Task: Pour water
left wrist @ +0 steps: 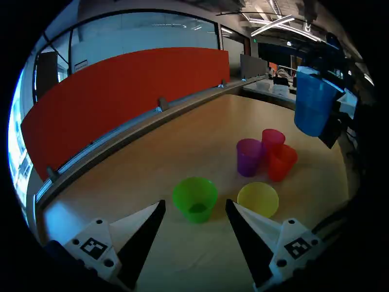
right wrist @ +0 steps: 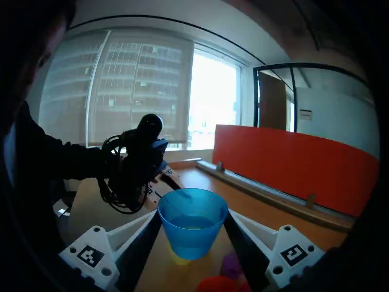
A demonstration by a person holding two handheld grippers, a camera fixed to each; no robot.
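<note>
The right gripper (right wrist: 193, 212) clamps both fingers on the blue cup (right wrist: 193, 233), which has water in it and hangs in the air above the table (left wrist: 194, 136). The left gripper (left wrist: 195, 201) is spread wide and grips nothing. The green cup (left wrist: 195, 197) stands just ahead of its fingertips, well in from the table's edge along the red partition (left wrist: 121, 92). A yellow cup (left wrist: 257, 198) stands beside it.

Stock: blue cup (right wrist: 192, 221); green cup (left wrist: 195, 198); yellow cup (left wrist: 257, 198); purple cup (left wrist: 249, 156); pink cup (left wrist: 273, 138); orange cup (left wrist: 282, 162); red-orange partition (left wrist: 121, 97); pale wood-grain table (left wrist: 194, 138).
</note>
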